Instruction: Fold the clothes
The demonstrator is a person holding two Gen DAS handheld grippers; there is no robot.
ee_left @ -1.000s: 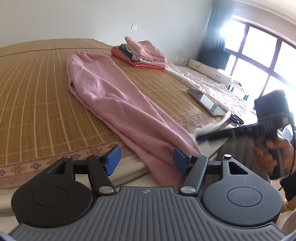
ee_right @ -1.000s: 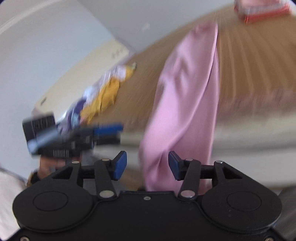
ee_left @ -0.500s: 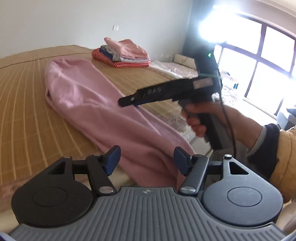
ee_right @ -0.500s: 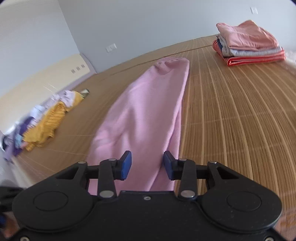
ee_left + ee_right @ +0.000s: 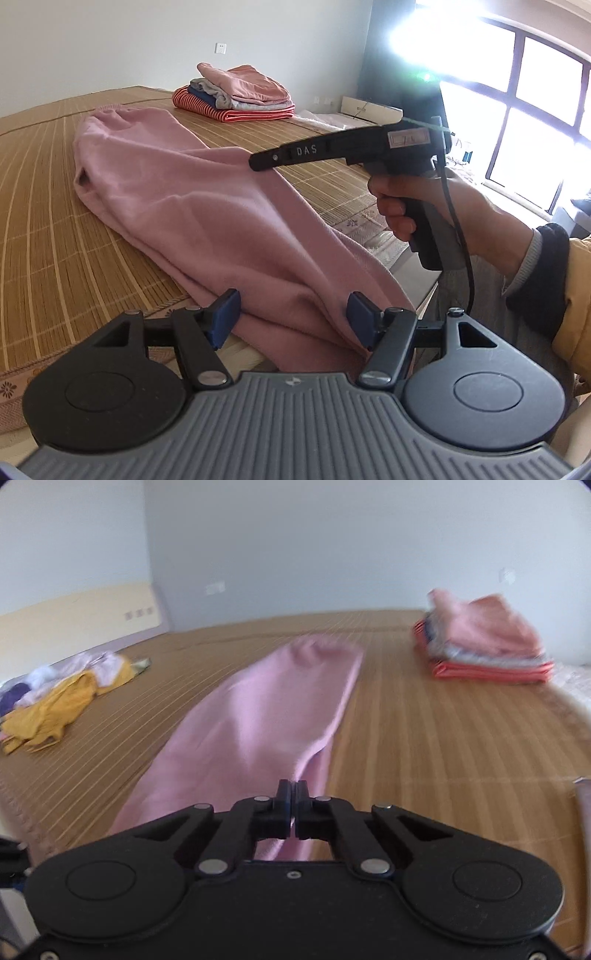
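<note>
A long pink garment (image 5: 207,214) lies folded lengthwise across the bamboo mat (image 5: 55,221) on the bed, its near end hanging over the edge. My left gripper (image 5: 293,317) is open, its blue pads on either side of the garment's near end. My right gripper (image 5: 292,794) is shut on the pink garment (image 5: 266,716), pinching a fold near its right edge. In the left wrist view the right gripper (image 5: 258,162) reaches over the garment's middle, held by a hand.
A stack of folded clothes (image 5: 236,92) sits at the far side of the bed; it also shows in the right wrist view (image 5: 487,646). A heap of unfolded yellow and purple clothes (image 5: 62,698) lies at the left. A window (image 5: 517,92) is on the right.
The right gripper has swung up from below the bed edge over the garment and closed on it. The left gripper has stayed open at the garment's near end.
</note>
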